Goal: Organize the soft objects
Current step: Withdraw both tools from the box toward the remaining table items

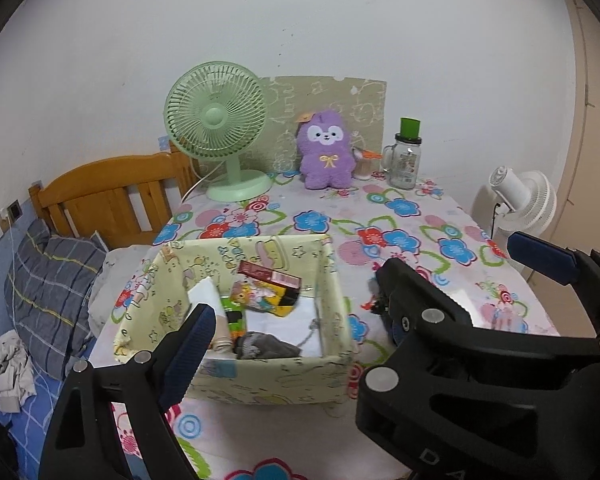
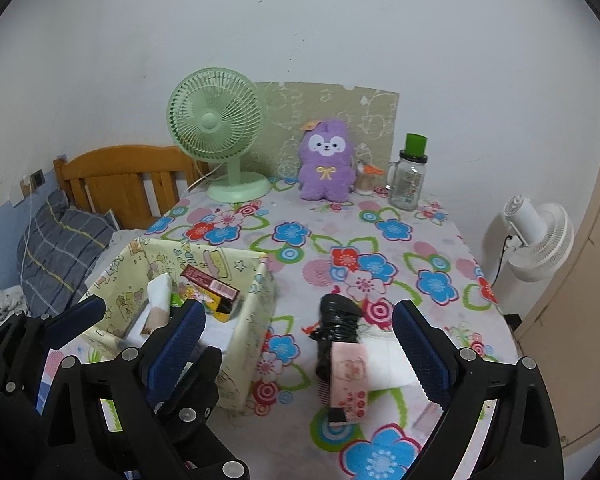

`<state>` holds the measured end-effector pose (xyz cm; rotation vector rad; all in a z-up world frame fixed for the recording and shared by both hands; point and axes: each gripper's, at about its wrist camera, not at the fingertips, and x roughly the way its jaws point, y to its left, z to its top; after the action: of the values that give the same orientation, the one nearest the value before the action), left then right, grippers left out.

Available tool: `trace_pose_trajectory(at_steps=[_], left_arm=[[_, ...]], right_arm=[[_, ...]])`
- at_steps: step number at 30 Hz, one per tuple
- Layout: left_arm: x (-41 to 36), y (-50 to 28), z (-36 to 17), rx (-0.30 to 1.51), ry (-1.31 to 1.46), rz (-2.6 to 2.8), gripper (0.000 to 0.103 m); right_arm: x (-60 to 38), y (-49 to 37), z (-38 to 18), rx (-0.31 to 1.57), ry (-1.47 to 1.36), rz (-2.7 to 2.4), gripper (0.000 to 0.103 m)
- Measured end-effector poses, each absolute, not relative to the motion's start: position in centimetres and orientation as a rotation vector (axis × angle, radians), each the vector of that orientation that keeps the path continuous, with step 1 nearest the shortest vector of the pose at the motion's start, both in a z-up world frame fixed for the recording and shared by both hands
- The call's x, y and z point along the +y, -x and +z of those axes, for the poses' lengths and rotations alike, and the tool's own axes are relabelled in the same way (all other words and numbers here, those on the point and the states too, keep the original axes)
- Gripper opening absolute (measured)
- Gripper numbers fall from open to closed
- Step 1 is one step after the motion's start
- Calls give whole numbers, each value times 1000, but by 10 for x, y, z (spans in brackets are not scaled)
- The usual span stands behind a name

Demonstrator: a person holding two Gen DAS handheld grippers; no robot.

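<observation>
A pale yellow cartoon-print fabric box [image 1: 268, 380] stands on the floral table and also shows in the right wrist view [image 2: 256, 320]. It holds a grey sock [image 1: 264, 346], snack packets [image 1: 268, 292] and white cloth. A black rolled bundle [image 2: 338, 320], a pink patterned sock [image 2: 349, 384] and a white cloth [image 2: 384, 360] lie on the table right of the box. My right gripper [image 2: 296, 348] is open around them, above the table. My left gripper [image 1: 296, 300] is open over the box's front, empty. A purple plush [image 1: 327, 150] sits at the back.
A green desk fan [image 1: 216, 132], a glass jar with a green lid [image 1: 406, 156] and a patterned board stand at the table's back edge. A white floor fan [image 2: 540, 240] stands to the right. A bed with a wooden headboard [image 1: 112, 196] and plaid pillow lies left.
</observation>
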<state>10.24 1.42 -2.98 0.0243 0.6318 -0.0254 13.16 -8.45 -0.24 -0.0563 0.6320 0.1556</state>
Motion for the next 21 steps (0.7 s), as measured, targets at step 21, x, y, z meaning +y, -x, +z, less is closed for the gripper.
trace_pose_trajectory(at_steps=[21], left_arm=[[-45, -86, -28, 626, -13, -71, 92]], right_arm=[[-161, -107, -2, 638, 4, 85, 96]])
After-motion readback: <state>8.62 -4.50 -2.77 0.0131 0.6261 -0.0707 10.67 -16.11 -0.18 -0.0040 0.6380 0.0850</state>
